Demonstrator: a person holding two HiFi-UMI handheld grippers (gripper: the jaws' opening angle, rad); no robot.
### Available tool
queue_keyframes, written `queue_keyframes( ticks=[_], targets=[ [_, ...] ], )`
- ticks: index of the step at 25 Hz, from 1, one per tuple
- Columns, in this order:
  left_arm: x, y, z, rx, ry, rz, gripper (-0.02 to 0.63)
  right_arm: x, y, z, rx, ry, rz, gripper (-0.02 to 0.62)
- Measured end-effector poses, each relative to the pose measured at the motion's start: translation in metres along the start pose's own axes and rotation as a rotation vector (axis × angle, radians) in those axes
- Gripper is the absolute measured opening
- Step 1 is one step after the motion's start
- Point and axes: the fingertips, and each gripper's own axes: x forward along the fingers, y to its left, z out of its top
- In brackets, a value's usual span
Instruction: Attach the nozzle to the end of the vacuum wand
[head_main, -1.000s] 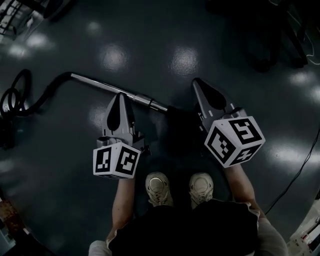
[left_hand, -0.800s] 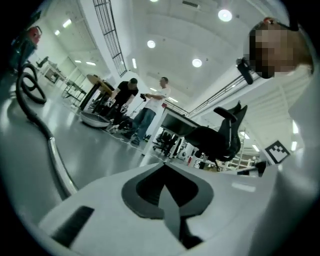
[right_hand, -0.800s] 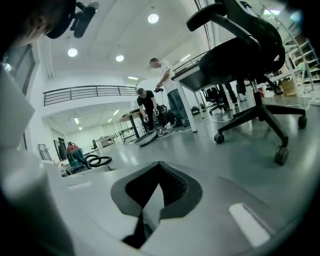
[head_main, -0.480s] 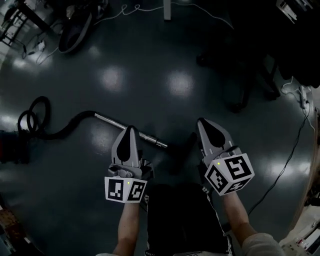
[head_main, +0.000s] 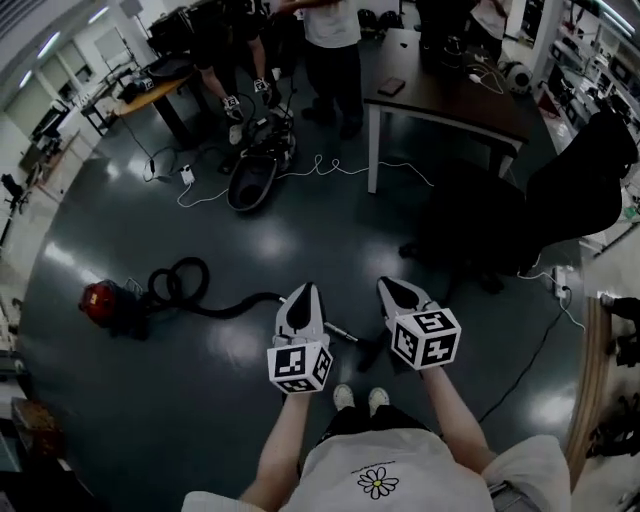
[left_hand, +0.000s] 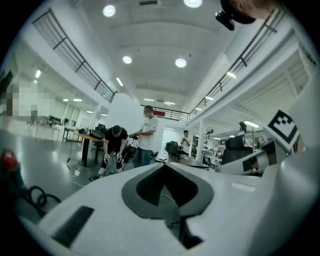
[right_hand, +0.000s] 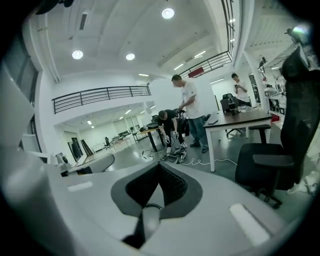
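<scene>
Left gripper (head_main: 303, 291): jaws pressed together, nothing between them. Right gripper (head_main: 386, 284): the same, shut on nothing. I hold both out in front of me, side by side and well above the floor.

Against the frames from the last second, both grippers have come up a long way. They were down close to the wand then. Now the head view takes in most of the room, and the wand looks small below them. The jaws were shut then too.

The wand (head_main: 340, 333) lies on the floor. The left gripper covers its middle, and its free end shows between the two grippers. A dark piece, the nozzle (head_main: 369, 351), lies just past that end. The picture is too dim to tell whether the two touch. From the wand's other end the hose (head_main: 190, 283) loops away to the red vacuum cleaner (head_main: 100, 298). My shoes (head_main: 357, 397) stand just on the near side of the wand. A table (head_main: 450, 100) and a black chair (head_main: 565, 200) stand well beyond the wand.
</scene>
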Motion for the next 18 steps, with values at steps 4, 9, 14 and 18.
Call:
queue_keyframes(
  ticks=[4, 9, 14, 18],
  targets=[
    [-0.016, -0.017, 0.028, 0.059, -0.019, -0.018, 0.0, -0.02, 0.022, 0.025, -0.021, -0.067, 0.037, 0.008],
    [-0.037, -0.027, 0.03, 0.102, -0.023, -0.031, 0.0, -0.036, 0.051, 0.028, -0.094, -0.09, 0.066, 0.008],
    [-0.047, -0.024, 0.03, 0.098, -0.037, -0.022, 0.0, -0.05, 0.06, 0.025, -0.104, -0.108, 0.069, 0.008],
    [-0.045, -0.025, 0.036, 0.102, -0.059, -0.019, 0.0, -0.059, 0.061, 0.029, -0.142, -0.126, 0.06, 0.008]
  ],
)
